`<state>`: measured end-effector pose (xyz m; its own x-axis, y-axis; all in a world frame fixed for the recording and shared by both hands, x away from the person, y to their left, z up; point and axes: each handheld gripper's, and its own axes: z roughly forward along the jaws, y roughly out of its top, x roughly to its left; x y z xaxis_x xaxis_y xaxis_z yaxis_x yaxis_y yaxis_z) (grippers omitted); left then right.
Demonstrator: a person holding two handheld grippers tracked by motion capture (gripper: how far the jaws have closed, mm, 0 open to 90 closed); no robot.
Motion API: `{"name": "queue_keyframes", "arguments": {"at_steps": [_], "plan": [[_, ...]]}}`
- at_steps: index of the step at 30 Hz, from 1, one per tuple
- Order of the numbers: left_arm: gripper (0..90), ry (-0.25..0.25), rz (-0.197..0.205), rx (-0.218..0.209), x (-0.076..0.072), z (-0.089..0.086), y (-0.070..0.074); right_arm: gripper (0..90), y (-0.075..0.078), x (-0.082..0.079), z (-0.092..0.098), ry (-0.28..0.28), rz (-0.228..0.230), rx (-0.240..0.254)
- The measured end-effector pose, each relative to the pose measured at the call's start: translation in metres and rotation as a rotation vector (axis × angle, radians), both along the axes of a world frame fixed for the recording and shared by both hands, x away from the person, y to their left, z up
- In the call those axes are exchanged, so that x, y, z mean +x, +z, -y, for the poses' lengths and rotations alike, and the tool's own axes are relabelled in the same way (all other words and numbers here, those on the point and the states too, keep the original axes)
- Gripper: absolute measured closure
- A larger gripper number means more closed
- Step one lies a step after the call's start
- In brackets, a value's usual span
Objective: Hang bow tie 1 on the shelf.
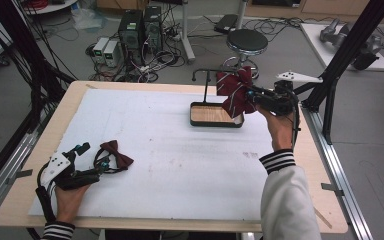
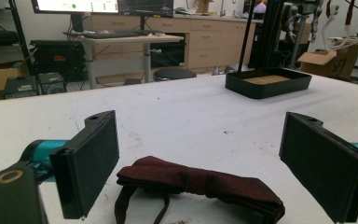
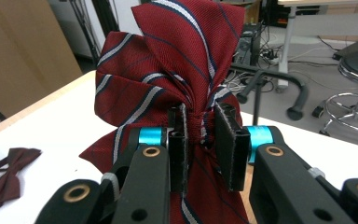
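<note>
A red striped bow tie [image 1: 236,90] hangs in the air over the right end of the black tray [image 1: 198,121], which has a wooden floor. My right gripper [image 1: 252,95] is shut on its knot; the right gripper view shows the striped bow tie [image 3: 168,60] pinched between both pads [image 3: 230,147]. A plain dark-red bow tie [image 1: 117,154] with a black strap lies flat on the white mat at the front left. My left gripper [image 1: 100,167] stands open just in front of it, and the plain bow tie [image 2: 200,184] lies between the wide-apart pads [image 2: 91,163].
A thin black stand [image 1: 205,80] with a hooked arm rises from the tray's back edge. The white mat [image 1: 180,165] covers most of the wooden table [image 1: 15,200]. A stool [image 1: 247,42], computer towers and cables sit on the floor beyond the far edge.
</note>
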<state>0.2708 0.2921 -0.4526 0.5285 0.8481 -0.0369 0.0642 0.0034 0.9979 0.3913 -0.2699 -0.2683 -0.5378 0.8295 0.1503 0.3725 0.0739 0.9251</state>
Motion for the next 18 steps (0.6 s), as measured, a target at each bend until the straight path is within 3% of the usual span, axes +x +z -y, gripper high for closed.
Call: {"name": "queue_keyframes", "arguments": {"at_steps": [14,18], "plan": [[12.3,0.003,0.001,-0.005,0.000,0.000,0.000,76.2,-0.005,0.020,0.013,-0.066,0.005,0.019],[12.3,0.004,0.001,-0.003,0.000,0.000,0.000,76.1,-0.003,0.024,0.014,-0.076,0.031,0.021]]}}
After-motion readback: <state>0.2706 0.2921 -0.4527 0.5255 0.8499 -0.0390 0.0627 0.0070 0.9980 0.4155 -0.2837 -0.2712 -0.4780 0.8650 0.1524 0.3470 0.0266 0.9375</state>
